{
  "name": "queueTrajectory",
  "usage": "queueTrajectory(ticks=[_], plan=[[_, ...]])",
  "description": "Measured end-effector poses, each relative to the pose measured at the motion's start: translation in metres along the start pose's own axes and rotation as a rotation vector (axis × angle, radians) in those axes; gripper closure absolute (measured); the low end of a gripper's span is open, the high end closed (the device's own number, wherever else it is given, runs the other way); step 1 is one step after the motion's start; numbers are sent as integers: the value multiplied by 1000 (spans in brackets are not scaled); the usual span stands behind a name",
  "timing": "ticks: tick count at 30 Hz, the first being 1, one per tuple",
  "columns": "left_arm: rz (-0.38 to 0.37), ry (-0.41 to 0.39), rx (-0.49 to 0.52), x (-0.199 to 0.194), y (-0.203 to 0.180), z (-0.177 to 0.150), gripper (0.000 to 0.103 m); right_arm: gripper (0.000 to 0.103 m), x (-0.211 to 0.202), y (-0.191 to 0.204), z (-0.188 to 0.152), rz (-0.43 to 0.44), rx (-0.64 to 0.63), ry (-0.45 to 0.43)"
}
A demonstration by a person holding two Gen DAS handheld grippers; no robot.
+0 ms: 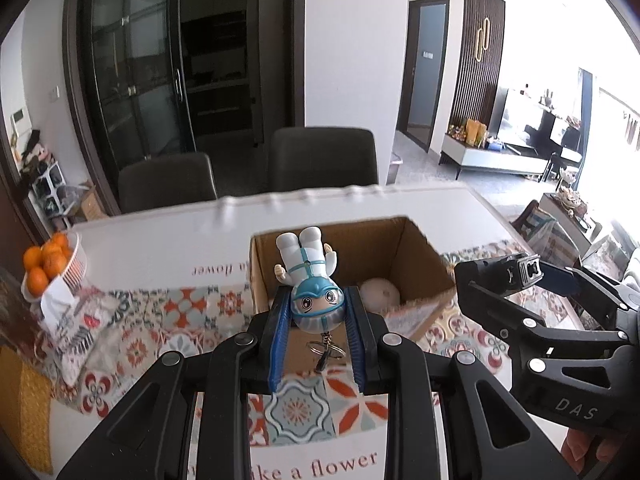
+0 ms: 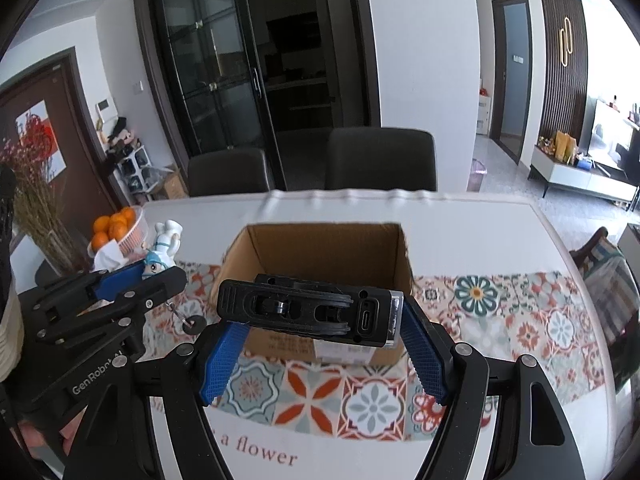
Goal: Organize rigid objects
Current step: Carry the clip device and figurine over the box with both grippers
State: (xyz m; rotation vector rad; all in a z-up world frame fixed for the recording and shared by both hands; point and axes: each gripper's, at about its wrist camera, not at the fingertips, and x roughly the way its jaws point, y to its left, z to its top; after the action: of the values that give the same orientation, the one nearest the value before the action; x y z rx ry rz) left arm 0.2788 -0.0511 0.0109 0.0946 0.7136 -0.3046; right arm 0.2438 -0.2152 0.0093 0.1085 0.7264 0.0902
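My left gripper (image 1: 318,312) is shut on a small white and blue figurine keychain (image 1: 312,280), gripped by its head, legs pointing away, key ring dangling below. It hangs over the near left edge of an open cardboard box (image 1: 420,256). A white ball (image 1: 380,294) lies inside the box. My right gripper (image 2: 320,320) is shut on a black rectangular device (image 2: 308,308) with a USB-C port, held sideways above the near edge of the box (image 2: 324,252). The left gripper and figurine (image 2: 162,252) also show in the right wrist view.
The box stands on a table with a patterned floral cloth (image 2: 500,320). A white basket of oranges (image 1: 52,264) and crumpled paper sit at the far left. Dried flowers (image 2: 32,196) stand left. Two dark chairs (image 1: 324,158) stand behind the table.
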Motion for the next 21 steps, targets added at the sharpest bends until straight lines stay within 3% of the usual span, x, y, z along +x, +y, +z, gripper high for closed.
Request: queueTrajectory(ticks=[8,21], plan=[[0,-11,13,16,-1,30,76,29,13,-5,28,-8,-8,-10],[-35,145,0,79,8,54,76,29,67,-15,62,-15,-37,85]])
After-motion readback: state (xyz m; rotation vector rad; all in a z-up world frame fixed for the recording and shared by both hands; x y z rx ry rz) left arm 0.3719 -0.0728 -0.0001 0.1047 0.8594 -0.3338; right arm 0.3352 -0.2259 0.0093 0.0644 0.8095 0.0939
